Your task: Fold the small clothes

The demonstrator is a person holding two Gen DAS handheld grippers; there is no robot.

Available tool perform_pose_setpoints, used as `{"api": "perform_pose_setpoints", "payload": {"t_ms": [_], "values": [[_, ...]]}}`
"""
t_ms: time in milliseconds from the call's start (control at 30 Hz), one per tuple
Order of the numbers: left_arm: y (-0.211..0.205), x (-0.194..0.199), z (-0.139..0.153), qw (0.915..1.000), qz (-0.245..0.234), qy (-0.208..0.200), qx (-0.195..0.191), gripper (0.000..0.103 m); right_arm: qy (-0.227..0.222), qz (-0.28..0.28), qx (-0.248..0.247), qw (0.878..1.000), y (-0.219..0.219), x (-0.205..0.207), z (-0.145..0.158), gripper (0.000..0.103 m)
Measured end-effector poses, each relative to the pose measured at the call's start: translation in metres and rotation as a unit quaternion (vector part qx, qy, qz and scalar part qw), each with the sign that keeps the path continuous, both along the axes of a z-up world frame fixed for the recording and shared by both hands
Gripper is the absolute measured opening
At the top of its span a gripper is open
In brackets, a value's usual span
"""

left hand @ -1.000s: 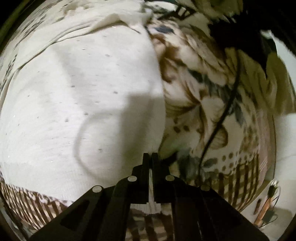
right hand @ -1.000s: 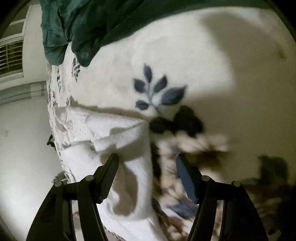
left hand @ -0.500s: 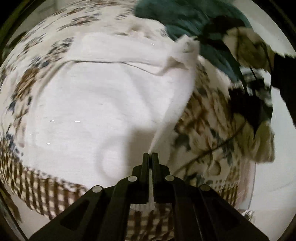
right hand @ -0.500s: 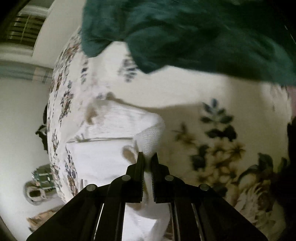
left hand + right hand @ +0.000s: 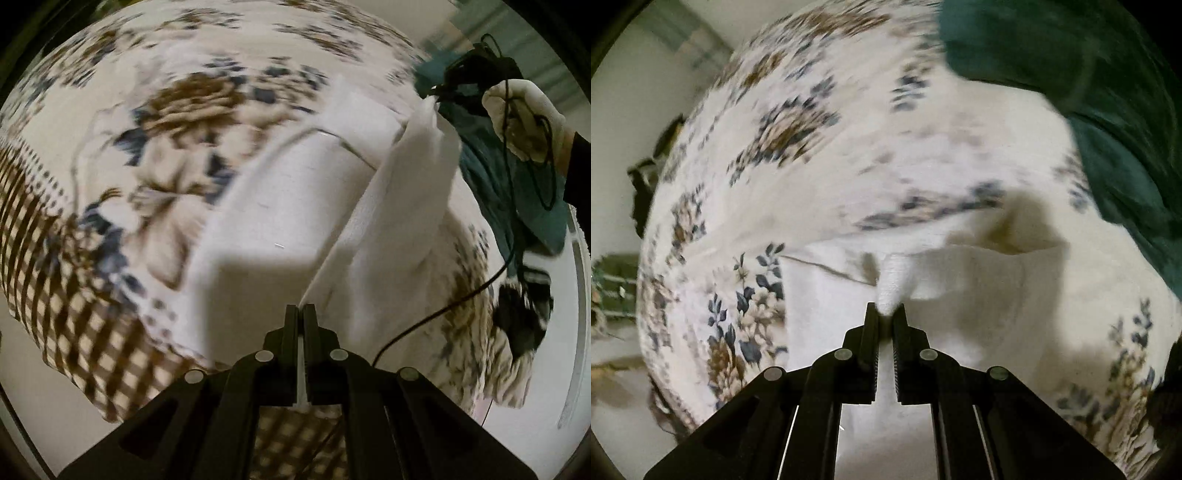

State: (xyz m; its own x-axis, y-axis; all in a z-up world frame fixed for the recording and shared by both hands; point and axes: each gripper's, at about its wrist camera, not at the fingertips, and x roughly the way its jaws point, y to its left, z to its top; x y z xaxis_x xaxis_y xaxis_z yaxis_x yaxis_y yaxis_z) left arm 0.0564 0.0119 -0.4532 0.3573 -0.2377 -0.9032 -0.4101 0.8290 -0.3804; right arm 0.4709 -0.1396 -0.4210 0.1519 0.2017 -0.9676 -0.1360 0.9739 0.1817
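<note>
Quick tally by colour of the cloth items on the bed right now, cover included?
White garment, pinched by both tongs: 1
Dark green cloth: 1
Floral bed cover: 1
Total: 3

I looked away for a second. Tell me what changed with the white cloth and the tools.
The right tool, open over the white cloth a second ago, has closed on a bunched corner of it. Both tools have lifted the cloth's edge clear of the bedspread. The left tool stayed shut on the cloth, and the green garment stayed put.
</note>
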Motion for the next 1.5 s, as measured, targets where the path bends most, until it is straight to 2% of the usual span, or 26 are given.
{"api": "perform_pose_setpoints", "payload": {"t_ms": [133,233,400,567,633,700,733,800,867,900,967,1033,1100,1167,1200,1233,1300,1500], "values": [[0.037,-0.008,-0.02,0.9995,0.025,0.01,-0.016,0.001,0.005,0.031,-0.047,0.998,0.08,0.008,-0.03,0.006],[0.052,-0.011,-0.034,0.9986,0.038,0.022,-0.031,0.001,0.012,0.046,-0.072,0.996,0.121,0.007,-0.051,0.006],[0.07,-0.013,-0.059,0.9968,0.04,0.05,-0.047,0.001,0.025,0.063,-0.099,0.993,0.162,0.004,-0.083,0.006],[0.091,-0.015,-0.091,0.9922,0.04,0.097,-0.068,0.002,0.07,0.049,-0.077,0.993,0.17,0.003,-0.101,0.01],[0.103,-0.019,-0.097,0.9895,0.043,0.111,-0.081,0.002,0.086,0.047,-0.063,0.993,0.163,0.0,-0.099,0.022],[0.114,-0.024,-0.097,0.9874,0.038,0.115,-0.102,0.003,0.09,0.054,-0.03,0.994,0.14,-0.021,-0.079,0.034],[0.117,-0.024,-0.094,0.9874,0.034,0.112,-0.107,0.007,0.084,0.058,-0.026,0.994,0.131,-0.032,-0.071,0.035],[0.119,-0.023,-0.088,0.9881,0.019,0.103,-0.113,0.02,0.067,0.067,-0.03,0.995,0.097,-0.071,-0.049,0.039],[0.115,-0.017,-0.082,0.989,-0.001,0.091,-0.117,0.048,0.076,0.056,-0.042,0.995,0.05,-0.126,-0.043,0.045],[0.111,-0.013,-0.08,0.9891,-0.01,0.086,-0.119,0.051,0.088,0.047,-0.046,0.994,0.031,-0.15,-0.046,0.045],[0.099,-0.002,-0.081,0.9889,-0.035,0.09,-0.113,0.052,0.14,0.013,-0.05,0.989,-0.017,-0.214,-0.067,0.045],[0.088,0.008,-0.084,0.9888,-0.051,0.096,-0.101,0.052,0.191,-0.034,-0.032,0.981,-0.055,-0.264,-0.092,0.045],[0.078,0.017,-0.087,0.9887,-0.061,0.103,-0.09,0.052,0.239,-0.098,0.004,0.966,-0.089,-0.315,-0.126,0.045],[0.068,0.022,-0.091,0.9879,-0.075,0.111,-0.078,0.052,0.246,-0.132,0.025,0.96,-0.105,-0.343,-0.147,0.045],[0.062,0.022,-0.093,0.9873,-0.083,0.117,-0.069,0.052,0.243,-0.149,0.048,0.957,-0.111,-0.355,-0.156,0.031],[0.057,0.022,-0.096,0.9864,-0.091,0.123,-0.059,0.052,0.237,-0.158,0.064,0.956,-0.114,-0.361,-0.16,0.004],[0.049,0.023,-0.101,0.9846,-0.103,0.135,-0.042,0.052,0.219,-0.182,0.084,0.955,-0.12,-0.375,-0.164,0.004],[0.029,0.028,-0.099,0.9817,-0.124,0.145,0.009,0.049,0.194,-0.186,0.066,0.961,-0.123,-0.431,-0.147,0.003]]}}
